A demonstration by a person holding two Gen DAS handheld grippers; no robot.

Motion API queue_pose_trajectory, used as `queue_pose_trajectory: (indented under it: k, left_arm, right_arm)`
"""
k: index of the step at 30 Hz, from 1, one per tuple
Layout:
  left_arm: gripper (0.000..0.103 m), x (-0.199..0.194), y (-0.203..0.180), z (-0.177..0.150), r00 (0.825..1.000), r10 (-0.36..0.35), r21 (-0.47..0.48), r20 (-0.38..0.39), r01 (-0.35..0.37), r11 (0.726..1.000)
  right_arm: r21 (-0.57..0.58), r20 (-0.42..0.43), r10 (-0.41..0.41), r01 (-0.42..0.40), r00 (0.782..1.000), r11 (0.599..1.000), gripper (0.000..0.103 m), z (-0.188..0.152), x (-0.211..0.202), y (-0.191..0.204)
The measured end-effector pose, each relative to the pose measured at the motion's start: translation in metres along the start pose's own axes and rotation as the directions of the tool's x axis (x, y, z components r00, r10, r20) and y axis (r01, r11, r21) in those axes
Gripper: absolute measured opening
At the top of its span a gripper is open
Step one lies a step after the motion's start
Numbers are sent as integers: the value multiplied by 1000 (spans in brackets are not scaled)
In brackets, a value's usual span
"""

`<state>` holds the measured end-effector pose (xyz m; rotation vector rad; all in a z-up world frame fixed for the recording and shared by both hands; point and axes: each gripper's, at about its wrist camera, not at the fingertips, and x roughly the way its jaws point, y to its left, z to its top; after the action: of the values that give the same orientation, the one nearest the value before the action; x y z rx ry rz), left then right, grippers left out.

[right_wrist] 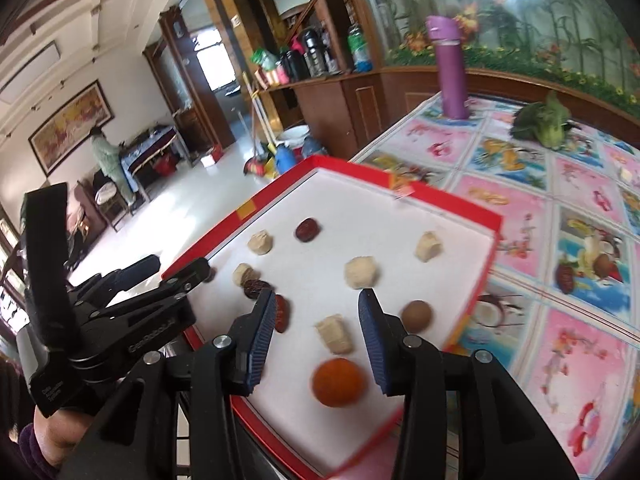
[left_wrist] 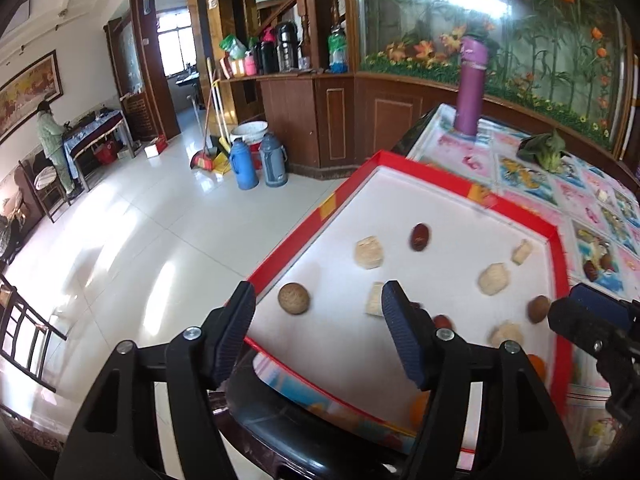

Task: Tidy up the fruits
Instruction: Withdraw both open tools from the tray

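A red-rimmed tray with a white floor holds scattered fruit. Several pale peeled chunks, dark red dates and brown round longans lie in it. An orange sits near the tray's front edge. My left gripper hovers open over the tray's near-left corner, holding nothing. My right gripper is open above a pale chunk and the orange, with nothing between its fingers. Each gripper shows in the other's view.
The tray rests on a table with a pink pictured cloth. A purple flask and a leafy vegetable stand farther back. The table's left edge drops to a tiled floor. A person stands far off.
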<state>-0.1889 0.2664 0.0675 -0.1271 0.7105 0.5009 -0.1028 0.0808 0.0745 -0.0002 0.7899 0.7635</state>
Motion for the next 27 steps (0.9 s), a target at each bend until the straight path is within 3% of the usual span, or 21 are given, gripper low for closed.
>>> queue_pose_trajectory:
  k: [8,16,27]
  left_arm:
    - [86,-52,-39,5,994,-32,58,102,26,998]
    - [94,-87,-67,4,986,-49,107,162,32,994]
    - [98,-108,-92,2,980,-56,159,190,25,987]
  right_arm:
    - [89,67,-47,41,997,995,45,-5,-45,-40]
    - [166,126,-70,48,990,985,48,-12,-83,-69]
    - [195,167,-85,52,982,979,52,-19,-107,-87]
